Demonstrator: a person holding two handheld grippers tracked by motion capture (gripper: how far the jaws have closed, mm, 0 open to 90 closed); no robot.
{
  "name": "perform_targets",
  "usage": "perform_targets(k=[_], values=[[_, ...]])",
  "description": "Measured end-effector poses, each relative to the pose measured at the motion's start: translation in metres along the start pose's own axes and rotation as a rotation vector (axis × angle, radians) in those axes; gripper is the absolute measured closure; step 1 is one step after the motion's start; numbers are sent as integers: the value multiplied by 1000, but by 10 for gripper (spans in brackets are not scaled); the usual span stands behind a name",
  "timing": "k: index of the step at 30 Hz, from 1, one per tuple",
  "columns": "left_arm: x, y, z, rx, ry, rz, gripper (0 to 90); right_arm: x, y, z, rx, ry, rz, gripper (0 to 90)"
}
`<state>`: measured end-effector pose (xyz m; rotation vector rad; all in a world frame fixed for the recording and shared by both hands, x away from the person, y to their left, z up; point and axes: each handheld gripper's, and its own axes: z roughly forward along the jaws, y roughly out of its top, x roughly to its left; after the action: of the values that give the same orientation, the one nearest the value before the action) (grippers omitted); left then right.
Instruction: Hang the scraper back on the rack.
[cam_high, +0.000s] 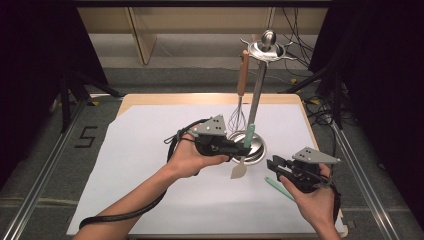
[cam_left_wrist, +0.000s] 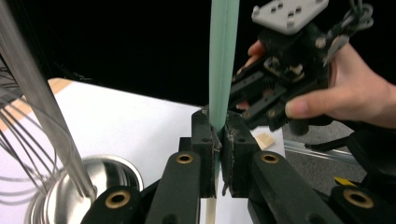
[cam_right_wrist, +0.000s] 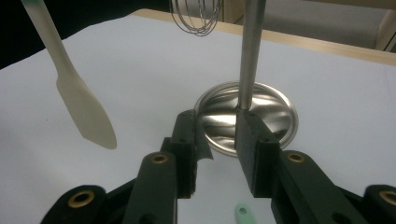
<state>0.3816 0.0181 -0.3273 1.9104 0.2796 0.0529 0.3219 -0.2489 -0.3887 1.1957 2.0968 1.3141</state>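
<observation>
Black left gripper pinches a smooth mint-handled spatula, cream blade hanging below; right gripper rests level, jaws half-open, empty.

Left gripper clamps green-handled spatula, pale blade hanging below jaws above white table. Metal stand with whisk just beyond it. Right gripper empty, jaws parted; green tool on table beside it.

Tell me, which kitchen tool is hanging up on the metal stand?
The wire whisk with the brown wooden handle hangs from the steel stand. The mint-handled cream spatula is pinched in the left gripper; another mint tool lies on the table.
</observation>
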Motion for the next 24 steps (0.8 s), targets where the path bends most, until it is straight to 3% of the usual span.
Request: perform_targets(k=[1, 2, 3, 7, 8, 9, 14, 16, 18, 24], values=[[0, 2, 0, 4, 2, 5, 838, 1, 0, -1, 15, -5, 14, 696], [1, 4, 0, -2, -5, 0, 838, 0, 0, 0, 13, -10, -5, 697], [1, 6, 0, 3, 3, 8, 838, 3, 0, 0, 22, -2, 44, 697], [4, 13, -1, 4, 12, 8, 839, 3, 0, 2, 32, -5, 20, 695], [4, 15, -1, 1, 14, -8, 838, 4, 0, 3, 21, -3, 16, 695], [6, 18, -2, 3, 10, 4, 838, 2, 0, 3, 20, -17, -20, 694], [8, 27, -2, 2, 23, 10, 839, 6, -1, 5, 27, 4, 11, 694], [9, 31, -2, 3, 26, 8, 839, 4, -1, 6, 17, -1, -15, 693], [11, 36, -2, 5, 32, 19, 839, 9, 0, 4, 46, 3, 31, 692], [13, 44, -2, 4, 41, 12, 839, 7, 0, 5, 38, 2, 8, 692]])
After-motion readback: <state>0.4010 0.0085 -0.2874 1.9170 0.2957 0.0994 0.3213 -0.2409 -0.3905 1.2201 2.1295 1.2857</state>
